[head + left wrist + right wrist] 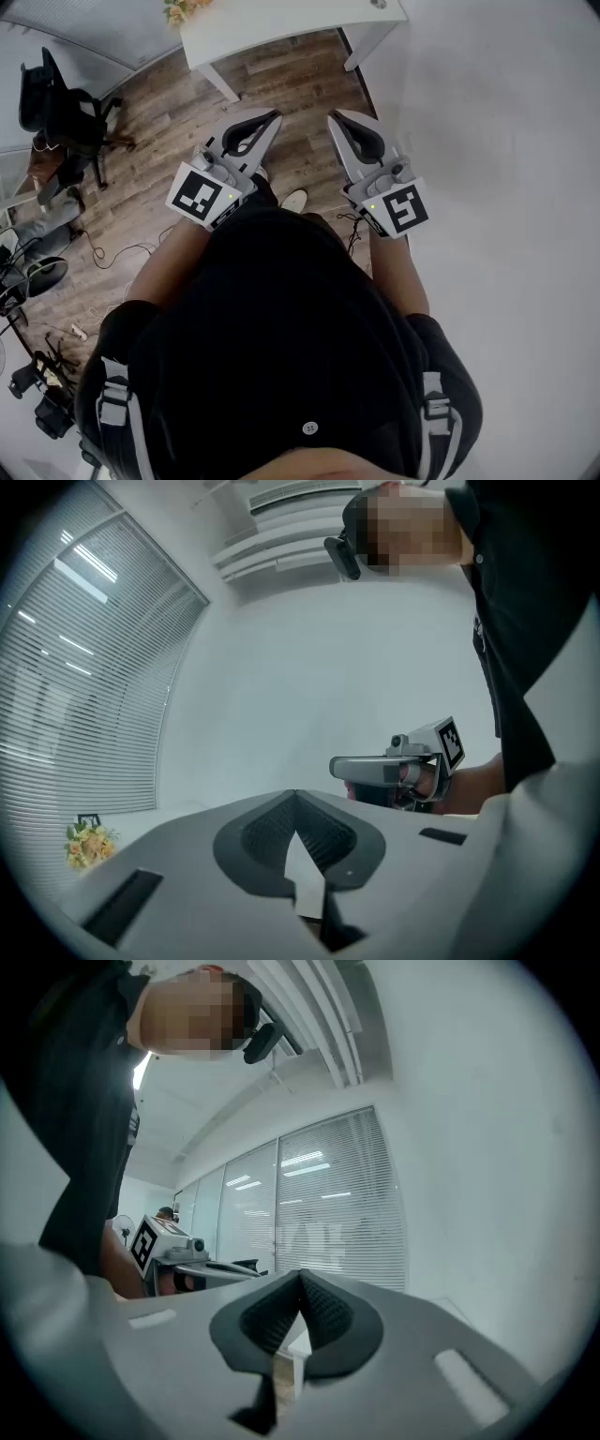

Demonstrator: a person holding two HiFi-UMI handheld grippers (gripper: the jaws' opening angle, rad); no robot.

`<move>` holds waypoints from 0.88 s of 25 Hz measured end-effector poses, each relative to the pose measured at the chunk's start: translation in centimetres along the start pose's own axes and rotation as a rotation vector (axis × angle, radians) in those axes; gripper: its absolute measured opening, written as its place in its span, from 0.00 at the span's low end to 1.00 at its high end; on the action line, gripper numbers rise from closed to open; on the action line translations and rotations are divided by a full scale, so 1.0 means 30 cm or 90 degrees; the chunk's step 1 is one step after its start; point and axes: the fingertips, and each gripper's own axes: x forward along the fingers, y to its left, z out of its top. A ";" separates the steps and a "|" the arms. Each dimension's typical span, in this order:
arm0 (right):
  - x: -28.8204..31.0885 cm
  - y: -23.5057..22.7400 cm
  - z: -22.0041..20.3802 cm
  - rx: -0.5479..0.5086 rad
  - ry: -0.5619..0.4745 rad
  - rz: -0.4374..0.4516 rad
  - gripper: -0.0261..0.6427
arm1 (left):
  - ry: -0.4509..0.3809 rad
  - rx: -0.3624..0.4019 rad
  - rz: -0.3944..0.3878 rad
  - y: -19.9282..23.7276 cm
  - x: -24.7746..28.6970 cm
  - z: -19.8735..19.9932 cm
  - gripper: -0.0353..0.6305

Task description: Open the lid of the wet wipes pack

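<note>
Fingertips (267, 834) pressed together, empty, on left gripper (275, 117) and right gripper (335, 117), above wood floor (281, 84) near white table (281, 23).

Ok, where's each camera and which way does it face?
Head view: on the head, steeply down at floor, table; torso, forearms, left gripper, right gripper show.
Left gripper view: on that gripper, level along its shut jaws at wall, blinds; torso shows.
Right gripper view: likewise, toward blinds.
Shared: each gripper view shows the other gripper.
</note>
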 end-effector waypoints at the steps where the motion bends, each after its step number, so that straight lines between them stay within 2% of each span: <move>1: -0.010 0.008 0.001 -0.004 0.002 0.001 0.06 | -0.003 0.005 -0.002 -0.017 -0.006 0.013 0.06; 7: -0.055 0.059 0.001 -0.006 0.011 -0.001 0.06 | -0.015 0.022 -0.018 -0.092 -0.051 0.056 0.06; 16: -0.052 0.041 -0.023 0.009 0.032 -0.044 0.06 | -0.011 0.025 -0.026 -0.043 -0.070 0.077 0.06; 17: -0.047 0.036 -0.020 0.012 0.029 -0.052 0.11 | -0.012 0.026 -0.027 -0.036 -0.072 0.081 0.06; 18: -0.043 0.030 -0.018 0.014 0.028 -0.058 0.19 | -0.012 0.027 -0.028 -0.031 -0.072 0.083 0.06; 22: -0.031 0.016 -0.011 0.008 0.025 -0.074 0.36 | -0.012 0.024 -0.033 -0.017 -0.067 0.082 0.06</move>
